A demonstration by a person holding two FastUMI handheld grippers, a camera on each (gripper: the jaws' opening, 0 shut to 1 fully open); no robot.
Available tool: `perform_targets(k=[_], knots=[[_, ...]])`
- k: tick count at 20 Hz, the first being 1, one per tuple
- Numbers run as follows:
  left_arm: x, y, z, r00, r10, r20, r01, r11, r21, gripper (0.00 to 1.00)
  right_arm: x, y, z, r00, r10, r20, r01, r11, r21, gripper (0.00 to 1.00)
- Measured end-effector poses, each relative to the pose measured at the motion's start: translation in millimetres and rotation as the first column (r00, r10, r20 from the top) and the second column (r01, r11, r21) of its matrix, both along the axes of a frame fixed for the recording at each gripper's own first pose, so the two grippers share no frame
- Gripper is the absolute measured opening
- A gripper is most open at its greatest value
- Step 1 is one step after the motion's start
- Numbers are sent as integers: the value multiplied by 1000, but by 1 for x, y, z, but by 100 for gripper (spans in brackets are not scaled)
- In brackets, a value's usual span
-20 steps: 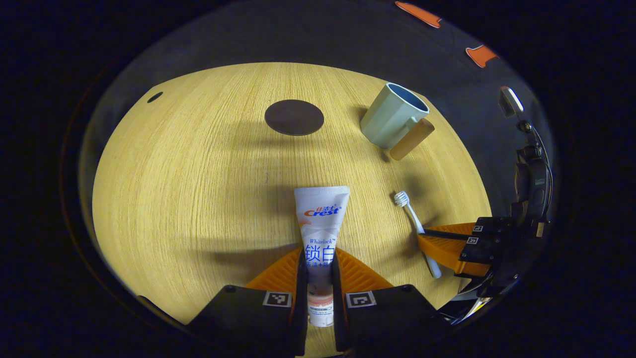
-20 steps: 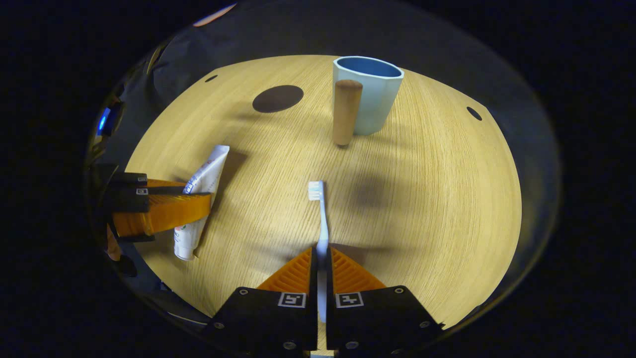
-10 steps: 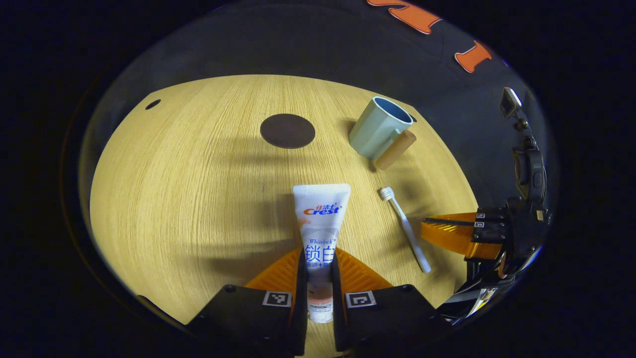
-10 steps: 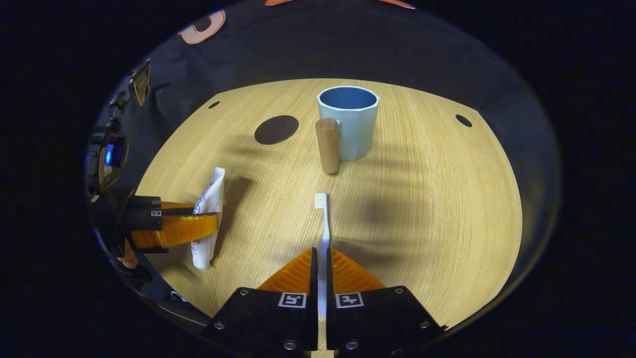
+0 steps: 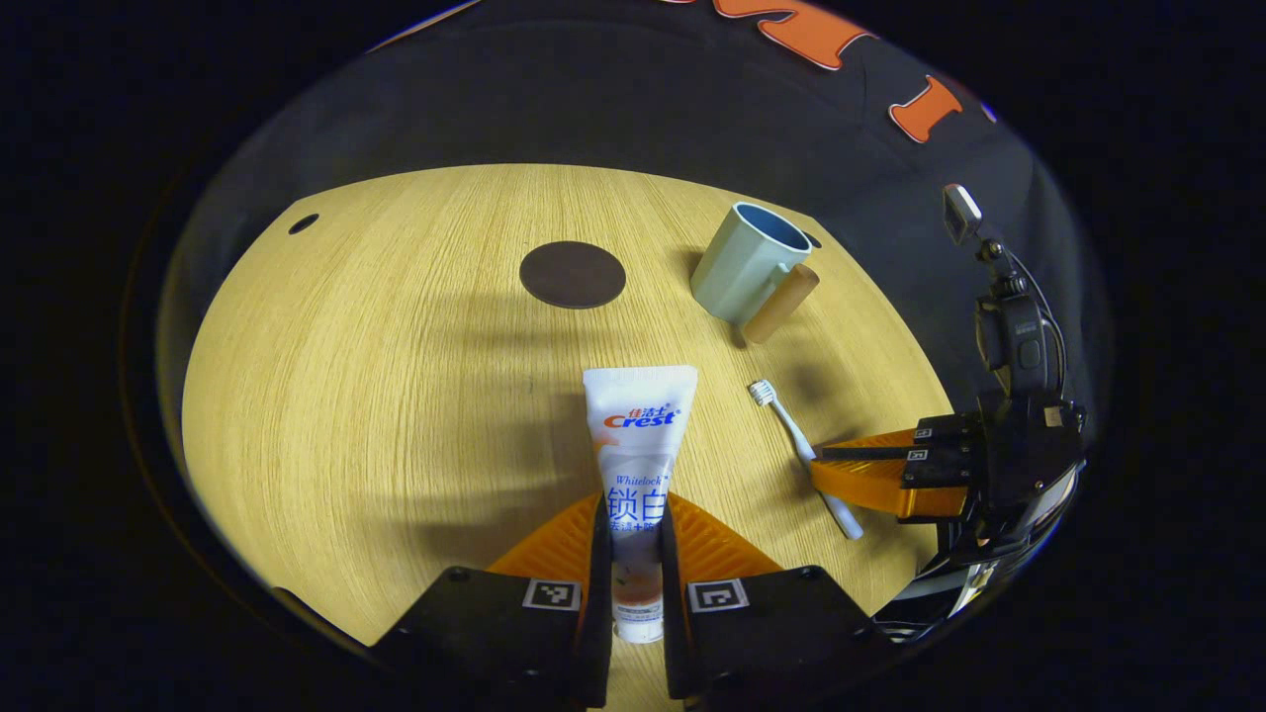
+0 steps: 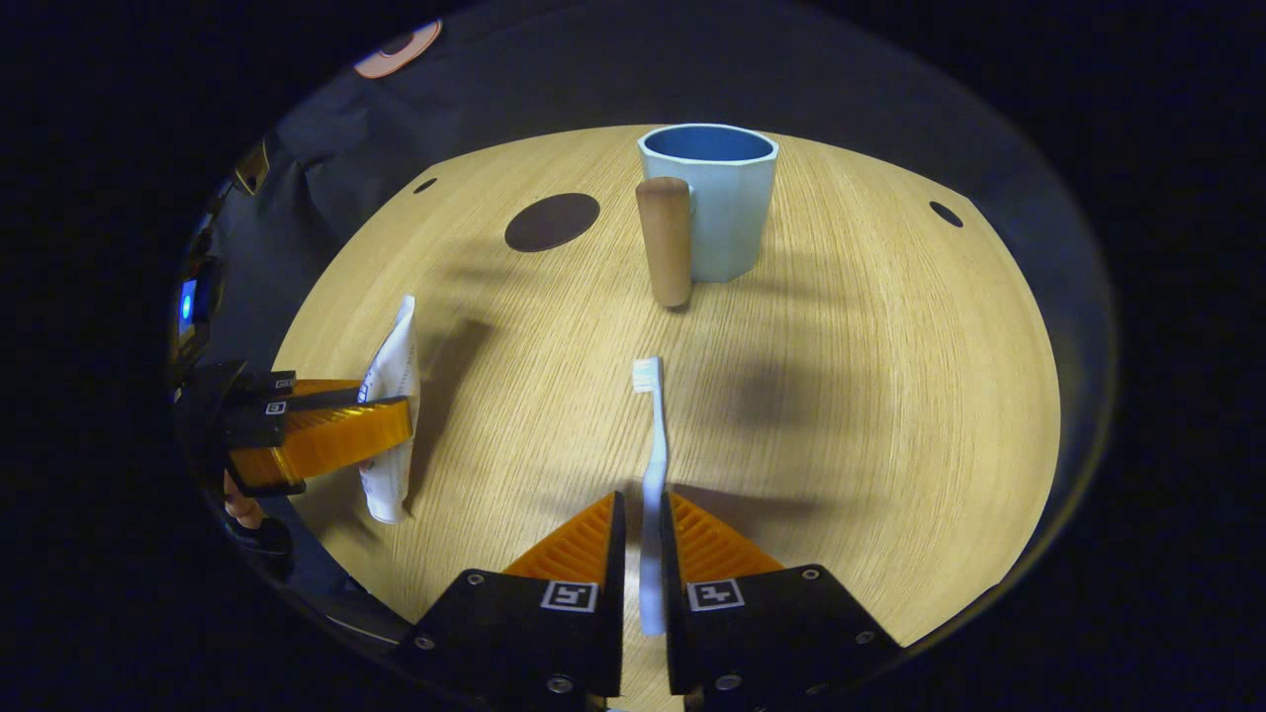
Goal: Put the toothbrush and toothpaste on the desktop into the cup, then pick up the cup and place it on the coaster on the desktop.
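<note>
Both tools pinch: left tool (image 5: 633,554) on soft, squashable toothpaste (image 5: 638,465); right tool (image 6: 641,554) on our light, stiff toothbrush (image 6: 653,465).

Bright overhead light, soft shadows, fisheye-warped edges

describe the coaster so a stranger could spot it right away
On the wooden desktop, look left of the pale blue cup as the left gripper view shows it. The coaster is the flat, dark round disc lying there alone.
</note>
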State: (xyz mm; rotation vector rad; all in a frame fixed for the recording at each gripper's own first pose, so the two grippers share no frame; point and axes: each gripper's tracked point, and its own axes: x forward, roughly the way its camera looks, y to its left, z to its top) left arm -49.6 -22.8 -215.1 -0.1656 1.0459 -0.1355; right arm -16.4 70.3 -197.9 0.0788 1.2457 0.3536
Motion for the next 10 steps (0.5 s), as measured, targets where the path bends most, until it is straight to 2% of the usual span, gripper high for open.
perform_targets(k=[2, 3, 4, 5, 6, 7, 9, 10], knots=[[0, 0, 3, 1000, 2, 0, -2, 1000, 1, 24, -2, 0, -4, 1000, 16, -2, -16, 1000, -21, 22], [1, 1, 6, 1000, 3, 0, -3, 1000, 1, 25, 2, 1, -4, 1000, 19, 11, -19, 999, -29, 14], [0, 1, 4, 1000, 2, 0, -2, 1000, 2, 25, 1, 0, -4, 1000, 27, 8, -27, 999, -43, 23], [1, 1, 4, 1000, 2, 3, -2, 1000, 2, 25, 4, -1, -5, 999, 31, 23, -30, 998, -63, 23], [1, 1, 5, 1000, 0, 4, 0, 1000, 2, 25, 5, -3, -6, 998, 45, 37, -41, 995, -89, 20], [2, 1, 6, 1000, -1, 6, 1, 1000, 1, 24, 6, -2, -6, 997, 52, 49, -46, 993, -108, 13], [1, 0, 6, 1000, -2, 7, 2, 1000, -6, 24, 7, -3, -4, 996, 58, 64, -50, 991, -121, 5], [0, 1, 6, 1000, -4, 7, 4, 1000, -10, 25, 9, -3, -4, 995, 54, 80, -44, 992, -121, 5]])
